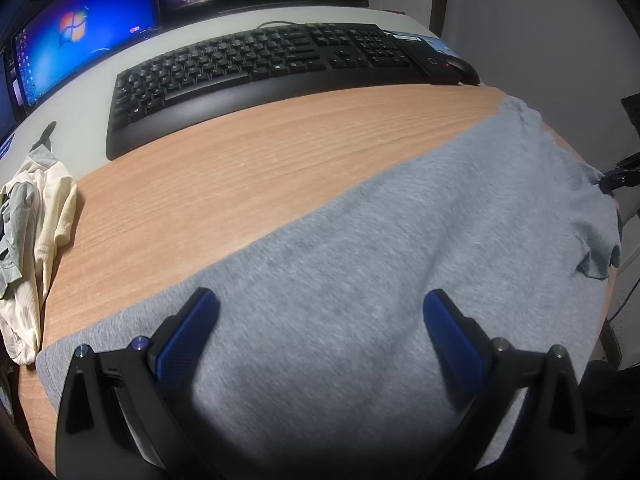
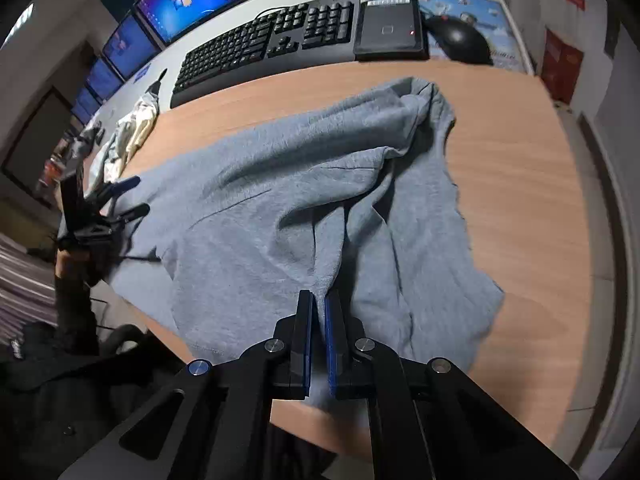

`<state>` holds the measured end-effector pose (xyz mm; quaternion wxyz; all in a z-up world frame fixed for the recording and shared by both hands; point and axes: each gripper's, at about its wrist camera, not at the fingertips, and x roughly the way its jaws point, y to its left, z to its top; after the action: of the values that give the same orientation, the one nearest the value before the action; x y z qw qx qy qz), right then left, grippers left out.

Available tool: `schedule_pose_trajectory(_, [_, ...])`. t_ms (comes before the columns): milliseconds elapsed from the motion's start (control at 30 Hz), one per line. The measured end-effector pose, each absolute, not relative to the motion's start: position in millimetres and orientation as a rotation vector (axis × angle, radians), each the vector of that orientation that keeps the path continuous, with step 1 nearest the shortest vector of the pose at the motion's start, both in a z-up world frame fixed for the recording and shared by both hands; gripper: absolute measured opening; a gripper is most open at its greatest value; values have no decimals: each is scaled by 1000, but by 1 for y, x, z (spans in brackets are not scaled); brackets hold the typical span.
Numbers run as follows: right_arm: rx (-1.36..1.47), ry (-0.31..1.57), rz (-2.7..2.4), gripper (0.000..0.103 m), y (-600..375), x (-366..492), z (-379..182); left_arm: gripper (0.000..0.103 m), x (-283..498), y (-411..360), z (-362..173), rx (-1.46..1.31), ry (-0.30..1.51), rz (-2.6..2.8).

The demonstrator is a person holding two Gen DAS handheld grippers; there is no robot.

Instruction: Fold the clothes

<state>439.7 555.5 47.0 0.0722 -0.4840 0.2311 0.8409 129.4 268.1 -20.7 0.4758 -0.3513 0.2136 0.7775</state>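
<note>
Right gripper [image 2: 319,300] pinching a raised fold of the grey garment [image 2: 280,208] at the table's [image 2: 520,168] near edge, left gripper [image 1: 320,300] hovering with jaws spread wide over the same cloth, garment lying crumpled across the wooden top, keyboard [image 2: 272,40] sitting beyond

My left wrist camera looks steeply down, close over the grey garment [image 1: 360,264], facing the keyboard [image 1: 260,64] at the back of the counter [image 1: 240,160]. My right wrist camera looks down from the opposite end. Both views share garment, keyboard and counter.
</note>
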Motion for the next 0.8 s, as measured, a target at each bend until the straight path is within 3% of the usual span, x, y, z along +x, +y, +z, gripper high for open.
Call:
schedule_pose_trajectory(133, [-1374,784,2514,6,556,466,54,103,130,268,-21,-858,522,1903])
schedule_pose_trajectory(200, [-1422,686,2382,6,554,473,39,103,130,267,-21,-859,522,1903])
schedule_pose_trajectory(267, [-1466,776,2299,5,564,479,19,103,130,267,-21,-859,522,1903])
schedule_pose_trajectory(367, [-1292,773,2337,7,574,486,43,103,130,267,-21,-859,523,1904])
schedule_pose_trajectory(467, [-1210,738,2522,21,566,468,73,103,130,267,-21,-859,523,1905])
schedule_pose_trajectory(533, [-1256,653,2601,28,548,438,74,103,131,267,-21,-859,522,1909])
schedule_pose_trajectory(700, [-1546,343,2546,27,511,355,26,103,131,266,-21,-862,516,1919])
schedule_pose_trajectory(767, [-1504,176,2520,23,512,337,14,103,130,266,-21,-866,514,1928])
schedule_pose_trajectory(800, [-1478,192,2506,21,520,328,13,103,129,267,-21,-870,513,1937])
